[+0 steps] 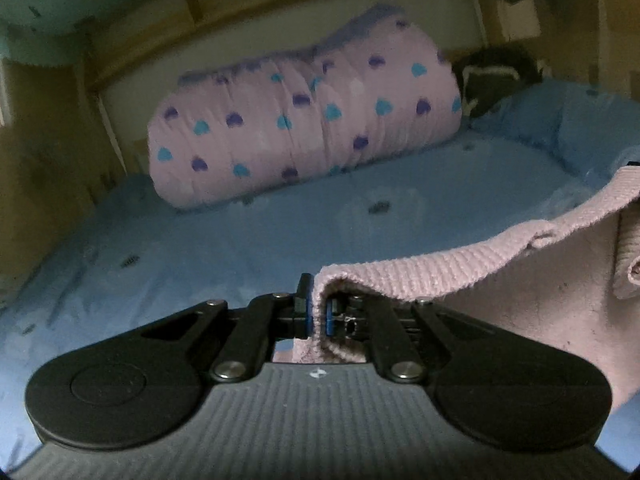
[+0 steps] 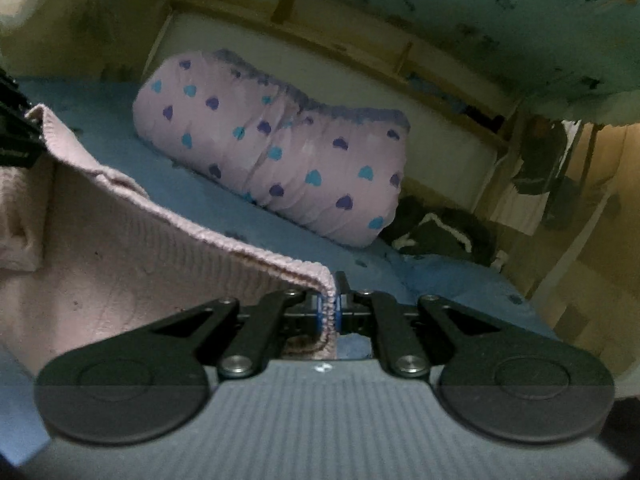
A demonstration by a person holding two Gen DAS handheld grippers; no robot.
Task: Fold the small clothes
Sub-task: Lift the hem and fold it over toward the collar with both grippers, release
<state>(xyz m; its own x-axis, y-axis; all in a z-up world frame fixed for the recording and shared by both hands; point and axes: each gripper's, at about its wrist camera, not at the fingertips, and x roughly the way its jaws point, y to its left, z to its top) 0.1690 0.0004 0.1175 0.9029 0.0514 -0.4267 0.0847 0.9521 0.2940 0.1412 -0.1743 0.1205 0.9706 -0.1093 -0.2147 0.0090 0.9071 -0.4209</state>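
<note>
A small pink knitted garment (image 1: 500, 280) hangs stretched between my two grippers above a blue bed sheet (image 1: 240, 232). My left gripper (image 1: 318, 312) is shut on one corner of its ribbed edge, and the cloth runs off to the right. In the right wrist view the same pink garment (image 2: 120, 248) runs off to the left, and my right gripper (image 2: 329, 312) is shut on its other corner. The lower part of the garment is hidden behind the gripper bodies.
A pink pillow with blue and purple hearts (image 1: 304, 120) lies at the back of the bed, also in the right wrist view (image 2: 280, 160). A dark garment (image 1: 492, 80) lies beside it. A wooden headboard (image 1: 240, 12) and walls close the far side.
</note>
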